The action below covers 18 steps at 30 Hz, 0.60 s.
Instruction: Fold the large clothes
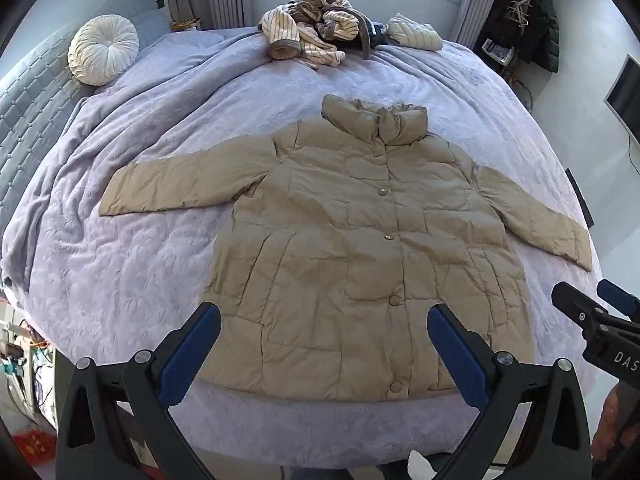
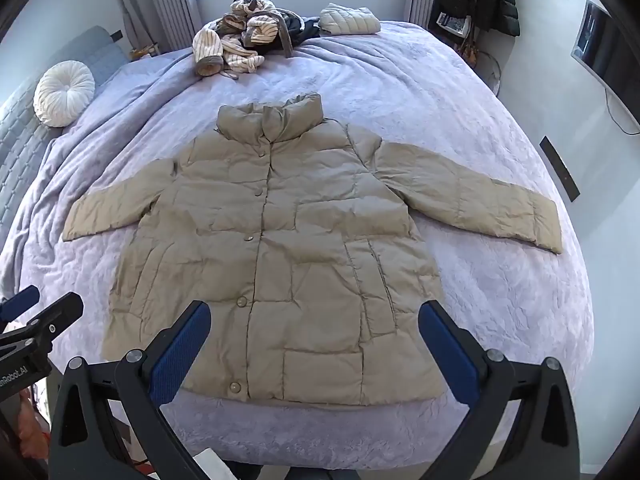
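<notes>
A beige padded jacket (image 1: pixel 352 240) lies flat and face up on the lilac bedspread (image 1: pixel 152 264), buttoned, collar away from me, both sleeves spread out to the sides. It also shows in the right wrist view (image 2: pixel 288 248). My left gripper (image 1: pixel 324 320) is open and empty, held above the jacket's hem. My right gripper (image 2: pixel 314 320) is open and empty, also above the hem; it shows at the right edge of the left wrist view (image 1: pixel 592 308). The left gripper shows at the left edge of the right wrist view (image 2: pixel 36 312).
A pile of striped and dark clothes (image 1: pixel 316 32) and a folded white padded garment (image 1: pixel 416 32) lie at the bed's far end. A round white cushion (image 1: pixel 102 48) rests by the grey headboard (image 1: pixel 32 108). Dark coats (image 1: pixel 532 12) hang at the far right.
</notes>
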Each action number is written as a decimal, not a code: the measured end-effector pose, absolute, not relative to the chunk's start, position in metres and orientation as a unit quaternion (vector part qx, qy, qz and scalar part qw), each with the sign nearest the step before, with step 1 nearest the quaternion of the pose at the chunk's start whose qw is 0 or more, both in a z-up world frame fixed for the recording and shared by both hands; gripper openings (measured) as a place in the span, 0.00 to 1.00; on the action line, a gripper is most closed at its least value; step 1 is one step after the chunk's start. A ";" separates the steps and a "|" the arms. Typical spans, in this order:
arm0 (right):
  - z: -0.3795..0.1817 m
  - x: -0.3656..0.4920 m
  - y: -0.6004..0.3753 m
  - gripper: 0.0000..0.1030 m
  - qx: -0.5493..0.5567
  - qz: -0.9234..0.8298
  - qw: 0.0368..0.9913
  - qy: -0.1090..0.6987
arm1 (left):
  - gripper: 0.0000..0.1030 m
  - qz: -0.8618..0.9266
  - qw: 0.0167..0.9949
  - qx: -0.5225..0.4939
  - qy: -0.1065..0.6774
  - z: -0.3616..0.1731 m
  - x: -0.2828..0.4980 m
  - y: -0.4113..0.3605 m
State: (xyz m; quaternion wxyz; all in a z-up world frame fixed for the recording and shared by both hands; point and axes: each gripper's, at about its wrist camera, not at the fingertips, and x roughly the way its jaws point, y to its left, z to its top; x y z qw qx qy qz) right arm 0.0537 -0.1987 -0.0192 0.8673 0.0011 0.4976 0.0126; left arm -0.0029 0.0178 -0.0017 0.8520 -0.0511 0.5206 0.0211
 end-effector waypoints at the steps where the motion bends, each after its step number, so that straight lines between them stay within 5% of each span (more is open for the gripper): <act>1: -0.019 0.053 -0.198 1.00 0.001 0.012 0.868 0.497 | 1.00 0.021 0.852 -0.050 0.521 -0.002 -0.003 0.018; 18: -0.021 0.054 -0.202 1.00 0.013 0.002 0.863 0.504 | 1.00 0.020 0.853 -0.047 0.520 -0.004 -0.003 0.018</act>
